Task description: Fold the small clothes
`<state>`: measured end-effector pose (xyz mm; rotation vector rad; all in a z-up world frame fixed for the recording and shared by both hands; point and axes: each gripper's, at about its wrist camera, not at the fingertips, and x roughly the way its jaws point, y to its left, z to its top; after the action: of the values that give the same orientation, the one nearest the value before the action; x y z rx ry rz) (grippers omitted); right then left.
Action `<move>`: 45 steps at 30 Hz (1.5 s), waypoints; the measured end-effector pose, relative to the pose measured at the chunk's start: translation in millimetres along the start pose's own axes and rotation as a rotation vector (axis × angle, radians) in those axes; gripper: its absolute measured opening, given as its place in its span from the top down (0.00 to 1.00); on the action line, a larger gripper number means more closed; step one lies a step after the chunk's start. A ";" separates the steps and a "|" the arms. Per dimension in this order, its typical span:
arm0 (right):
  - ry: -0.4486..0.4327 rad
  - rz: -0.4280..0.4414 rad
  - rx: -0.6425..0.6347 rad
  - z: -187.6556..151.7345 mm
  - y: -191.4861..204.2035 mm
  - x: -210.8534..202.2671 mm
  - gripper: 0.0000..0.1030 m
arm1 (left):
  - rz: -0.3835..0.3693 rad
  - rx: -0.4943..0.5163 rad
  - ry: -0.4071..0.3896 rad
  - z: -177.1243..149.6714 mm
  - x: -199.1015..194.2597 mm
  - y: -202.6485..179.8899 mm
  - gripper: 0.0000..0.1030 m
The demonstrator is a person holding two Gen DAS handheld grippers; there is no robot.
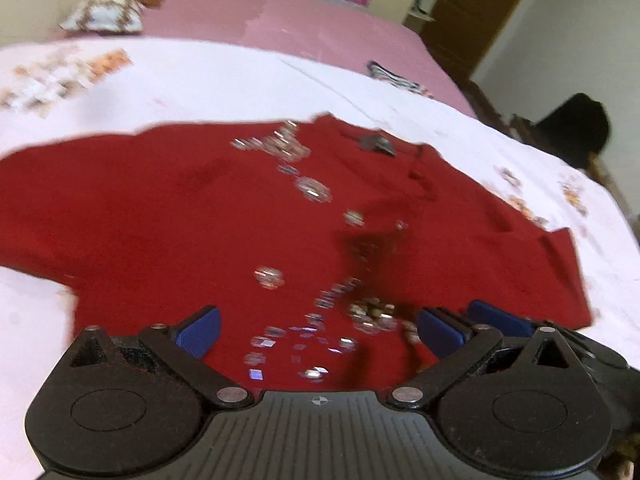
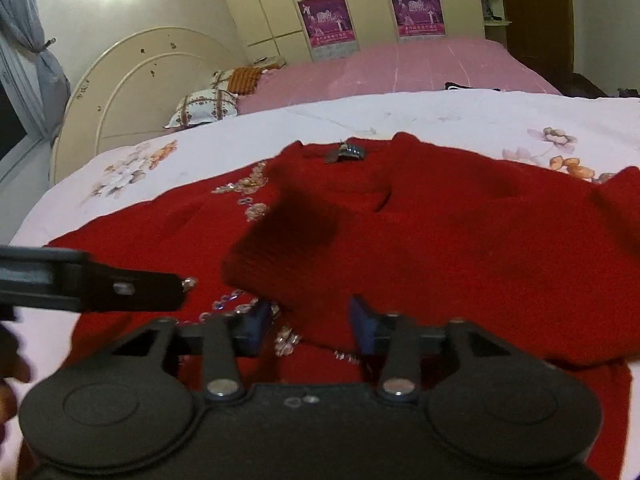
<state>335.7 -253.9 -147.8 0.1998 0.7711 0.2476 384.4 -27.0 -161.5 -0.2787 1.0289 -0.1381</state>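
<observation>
Currently you are holding both the left gripper (image 1: 318, 330) and right gripper (image 2: 310, 322) spread and empty over the red sweater (image 2: 420, 232) lying on the white bedsheet (image 2: 400, 116), its beadwork blurring.

Two grippers, both open and holding nothing.

The left gripper (image 1: 316, 330) tips down with its blue pads (image 1: 200, 332) far apart. The right gripper (image 2: 310, 326) also tips down, its blue pads (image 2: 256, 326) part way open with nothing pinched.
</observation>
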 end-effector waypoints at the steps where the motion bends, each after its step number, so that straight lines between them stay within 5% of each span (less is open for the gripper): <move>1: -0.016 -0.018 -0.006 -2.4 2.9 -4.6 0.52 | -0.025 -0.013 0.007 -0.5 3.7 -2.5 0.00; 6: -0.065 -0.132 0.008 -12.1 -24.7 -38.5 0.47 | -0.072 0.008 0.026 -5.4 26.6 -21.9 0.02; 11: -0.063 -0.200 0.052 -32.5 -48.5 -50.4 0.45 | -0.162 -0.027 -0.026 -7.9 35.2 -18.0 0.44; 17: -0.071 -0.200 0.115 -47.2 -59.7 -53.4 0.45 | -0.171 -0.062 -0.065 -11.9 37.0 -18.1 0.45; 19: -0.071 -0.208 0.114 -48.2 -61.5 -53.6 0.45 | -0.222 -0.065 -0.084 -12.3 37.1 -20.2 0.82; 20: -0.073 -0.212 0.115 -48.4 -62.3 -55.1 0.45 | -0.243 -0.067 -0.068 -11.7 40.6 -20.9 0.92; 27: -0.078 -0.245 0.105 -49.8 -67.5 -59.9 0.45 | -0.215 -0.075 -0.132 -11.1 41.5 -26.2 0.92; 35: -0.067 -0.266 0.119 -52.2 -73.1 -58.5 0.39 | -0.237 -0.160 -0.109 -10.9 50.1 -16.7 0.91; 45: -0.061 -0.328 0.105 -52.5 -78.8 -54.4 0.39 | -0.246 -0.189 -0.244 -7.5 32.1 -11.1 0.96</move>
<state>272.6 -340.3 -169.7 0.1759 0.7447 -0.1093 394.6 -46.6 -188.3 -0.5807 0.7628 -0.2237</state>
